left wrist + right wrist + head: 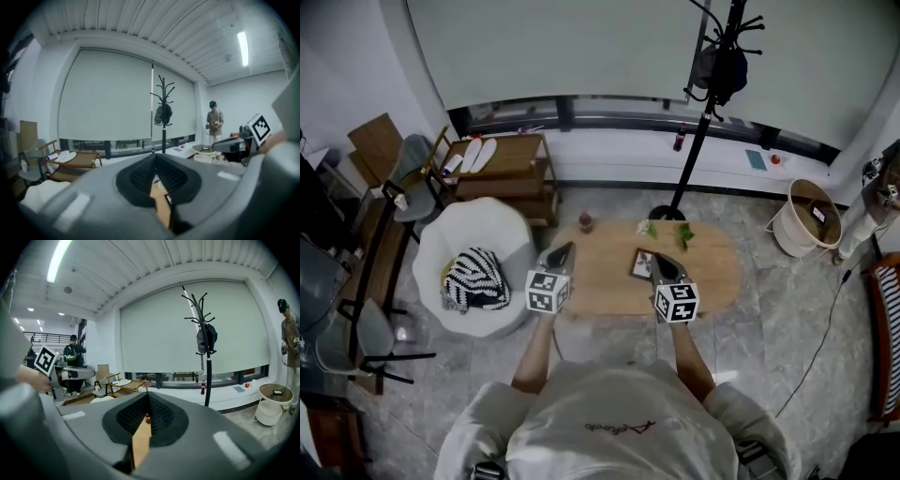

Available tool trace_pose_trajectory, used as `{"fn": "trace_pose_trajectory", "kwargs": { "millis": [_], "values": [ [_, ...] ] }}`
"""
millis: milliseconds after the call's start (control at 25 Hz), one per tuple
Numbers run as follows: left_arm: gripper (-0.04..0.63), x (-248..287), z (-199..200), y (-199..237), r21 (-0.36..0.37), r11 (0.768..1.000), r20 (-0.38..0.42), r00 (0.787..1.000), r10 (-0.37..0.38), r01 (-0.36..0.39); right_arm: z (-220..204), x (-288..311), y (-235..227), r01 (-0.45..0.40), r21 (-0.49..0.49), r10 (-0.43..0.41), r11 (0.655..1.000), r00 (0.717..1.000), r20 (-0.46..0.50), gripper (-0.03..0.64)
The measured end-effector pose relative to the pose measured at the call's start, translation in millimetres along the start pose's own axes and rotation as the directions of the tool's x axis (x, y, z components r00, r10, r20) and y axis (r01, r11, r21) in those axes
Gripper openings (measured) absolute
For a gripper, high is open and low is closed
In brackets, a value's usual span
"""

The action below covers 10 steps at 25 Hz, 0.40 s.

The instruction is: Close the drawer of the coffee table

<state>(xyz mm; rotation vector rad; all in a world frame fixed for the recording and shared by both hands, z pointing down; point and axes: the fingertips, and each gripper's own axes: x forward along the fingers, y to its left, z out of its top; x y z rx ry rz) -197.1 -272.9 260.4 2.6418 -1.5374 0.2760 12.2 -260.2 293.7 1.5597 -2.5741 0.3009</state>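
our left gripper (566,247): jaws squeezed together | right gripper (660,259): same, pressed tight | we've got both above the coffee table (609,274), near side

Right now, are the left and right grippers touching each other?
Apart. The head view shows the left gripper and the right gripper side by side over the coffee table, with a broad stretch of its bare wood between them.

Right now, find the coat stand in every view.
Head view: coat stand, upper right of centre.
Left gripper view: coat stand at centre.
Right gripper view: coat stand right of centre.
Shared landmark: dark bottle, just left of its pole in all three.
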Motion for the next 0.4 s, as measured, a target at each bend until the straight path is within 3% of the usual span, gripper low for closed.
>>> {"fn": "trace_pose_trajectory", "kwargs": {
  "millis": [400],
  "values": [
    [0.003,0.4,3.9,0.7,-0.002,1.000,0.027,1.000,0.001,0.000,2.7,4.8,6.9,-0.015,-0.010,0.015,1.000,1.000,0.004,0.003]
  ]
}}
